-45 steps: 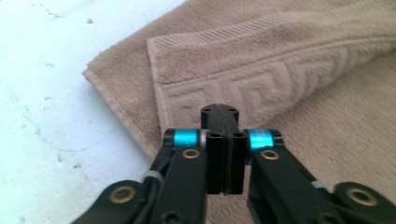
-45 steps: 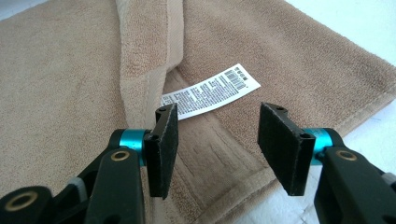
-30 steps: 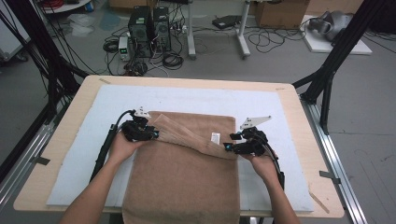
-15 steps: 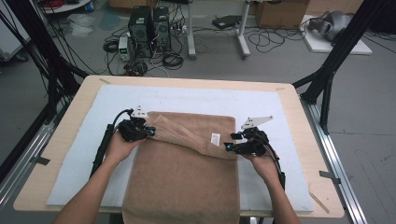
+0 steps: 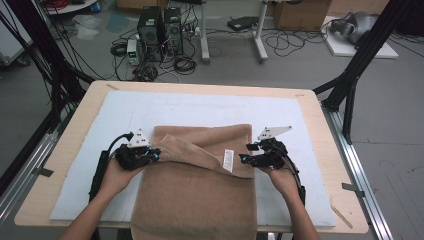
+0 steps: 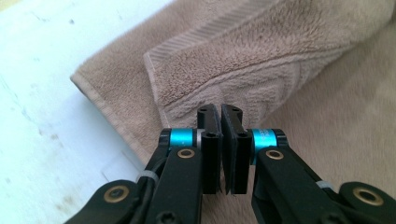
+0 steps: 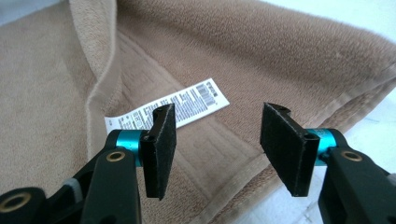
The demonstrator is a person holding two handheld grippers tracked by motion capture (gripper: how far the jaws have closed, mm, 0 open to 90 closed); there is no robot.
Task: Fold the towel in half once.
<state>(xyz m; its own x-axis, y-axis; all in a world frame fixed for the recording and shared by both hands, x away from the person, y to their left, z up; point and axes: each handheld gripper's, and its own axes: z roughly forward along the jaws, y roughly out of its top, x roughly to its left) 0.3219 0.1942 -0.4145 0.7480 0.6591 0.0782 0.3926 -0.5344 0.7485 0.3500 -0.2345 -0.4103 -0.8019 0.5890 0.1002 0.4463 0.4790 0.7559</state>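
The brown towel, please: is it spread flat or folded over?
Partly folded: the towel's far edge is turned back, and its label faces up.

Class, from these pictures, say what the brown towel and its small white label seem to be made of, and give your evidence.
Brown towel: likely cotton terry, matte; fuzzy looped pile and flat woven border bands show. Small white label: probably thin woven or printed fabric tape, smooth, bearing black print and a barcode.

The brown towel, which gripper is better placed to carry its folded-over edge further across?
Left, probably. The left gripper is shut at the edge of the turned-over flap of the brown towel, seemingly pinching it. The right gripper is open above the towel's white label, gripping nothing.
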